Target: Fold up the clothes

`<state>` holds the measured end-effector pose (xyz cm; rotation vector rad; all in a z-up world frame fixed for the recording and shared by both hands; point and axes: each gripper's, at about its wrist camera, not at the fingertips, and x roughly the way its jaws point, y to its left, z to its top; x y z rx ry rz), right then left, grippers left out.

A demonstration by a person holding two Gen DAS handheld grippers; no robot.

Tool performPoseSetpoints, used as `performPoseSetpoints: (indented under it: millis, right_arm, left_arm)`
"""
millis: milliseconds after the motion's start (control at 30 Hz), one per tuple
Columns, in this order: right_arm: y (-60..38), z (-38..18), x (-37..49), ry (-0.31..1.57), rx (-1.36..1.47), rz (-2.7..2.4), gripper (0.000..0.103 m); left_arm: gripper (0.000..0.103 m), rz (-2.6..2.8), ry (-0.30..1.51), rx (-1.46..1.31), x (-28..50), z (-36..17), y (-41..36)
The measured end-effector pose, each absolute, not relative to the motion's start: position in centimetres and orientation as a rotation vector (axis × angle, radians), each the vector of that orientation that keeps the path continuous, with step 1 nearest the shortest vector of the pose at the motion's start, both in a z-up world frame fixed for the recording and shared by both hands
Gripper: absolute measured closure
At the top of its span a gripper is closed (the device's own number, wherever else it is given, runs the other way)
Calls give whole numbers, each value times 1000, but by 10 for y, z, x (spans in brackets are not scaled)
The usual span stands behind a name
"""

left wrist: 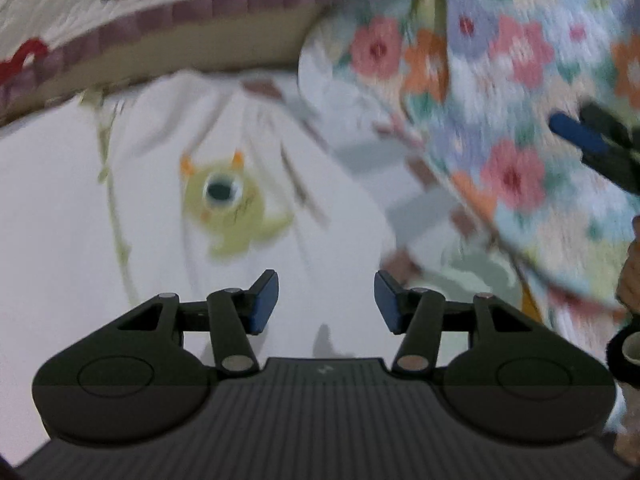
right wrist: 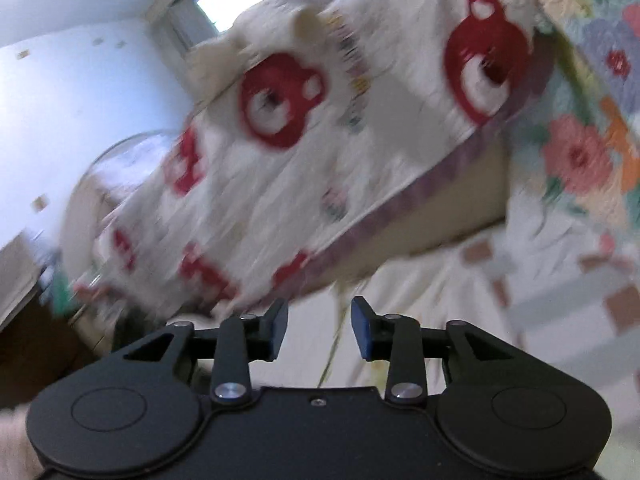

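Ahead of the left gripper (left wrist: 326,300) we see the white garment (left wrist: 160,208), its green one-eyed print (left wrist: 228,204) just beyond the spread, empty fingers. Our right gripper (right wrist: 319,328) is likewise parted and empty, facing a red-printed pillow (right wrist: 320,140). Both views are blurred.

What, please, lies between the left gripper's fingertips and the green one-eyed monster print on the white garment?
Only bare white garment separates the left gripper from the monster print, in the left wrist view.
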<state>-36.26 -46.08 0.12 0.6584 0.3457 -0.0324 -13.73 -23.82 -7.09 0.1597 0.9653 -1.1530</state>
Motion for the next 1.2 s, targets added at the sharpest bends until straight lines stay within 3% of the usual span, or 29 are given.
performPoseSetpoints:
  millis: [67,133,300,633,767,967,1200]
  right_arm:
    - [-490,13,-326,370,692,-71,60]
    - [-513,-7,-282,517,722,-64,57]
    - [-501,-98,-236,806,623,-164,62]
    - [-474,-179,-284,815,779,-290,59]
    - [-467,-187,-271,828,763,-283,60]
    - [-456,-199,-250,843,746,-271,58]
    - [-462,-211,-248,673,879,-431,55]
  left_arm:
    - [49,-1137,901,135,-132,-90,-257]
    - [51,-1065,944,83,-122,-117,-270]
    - [52,-1040,981,135,-126,-152,-281]
    - [52,-1177,1021,58,-127,-171,-303]
    - [53,-1036,1111,137,-129,-191,-309]
    - [54,-957,1069,132,-129,-193,-277]
    - [54,-935,1044,-3,-113,-201,-261]
